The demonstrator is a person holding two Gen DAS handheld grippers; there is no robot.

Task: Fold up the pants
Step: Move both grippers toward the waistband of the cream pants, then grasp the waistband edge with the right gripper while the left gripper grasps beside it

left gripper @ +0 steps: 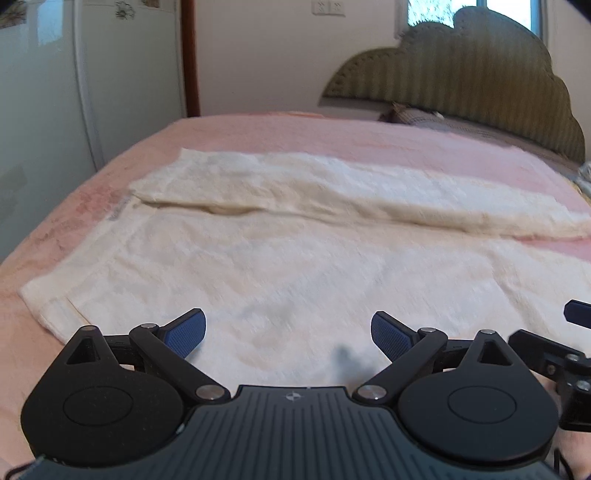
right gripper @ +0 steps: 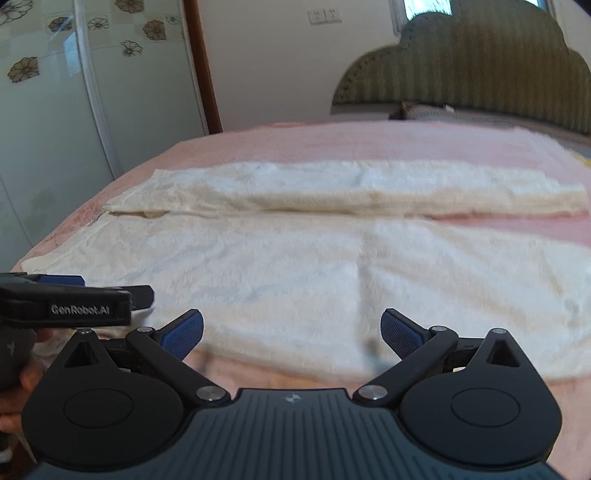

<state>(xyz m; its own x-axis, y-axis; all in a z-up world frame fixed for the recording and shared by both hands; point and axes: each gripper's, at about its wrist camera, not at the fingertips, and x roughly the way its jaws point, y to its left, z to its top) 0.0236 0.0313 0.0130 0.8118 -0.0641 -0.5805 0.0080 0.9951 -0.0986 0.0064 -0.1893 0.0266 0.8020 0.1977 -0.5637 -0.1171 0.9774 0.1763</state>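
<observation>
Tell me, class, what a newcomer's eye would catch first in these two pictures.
The cream pants lie spread flat across the pink bed, legs side by side. Both grippers, left and right, hang open over the pants' near edge. A scalloped green headboard stands at the far right.

Pink bed, green scalloped headboard, window, floral wardrobe door.

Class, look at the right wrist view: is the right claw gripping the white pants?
No. The right claw is open, its blue pads spread wide above the near edge of the white pants, holding nothing.
</observation>
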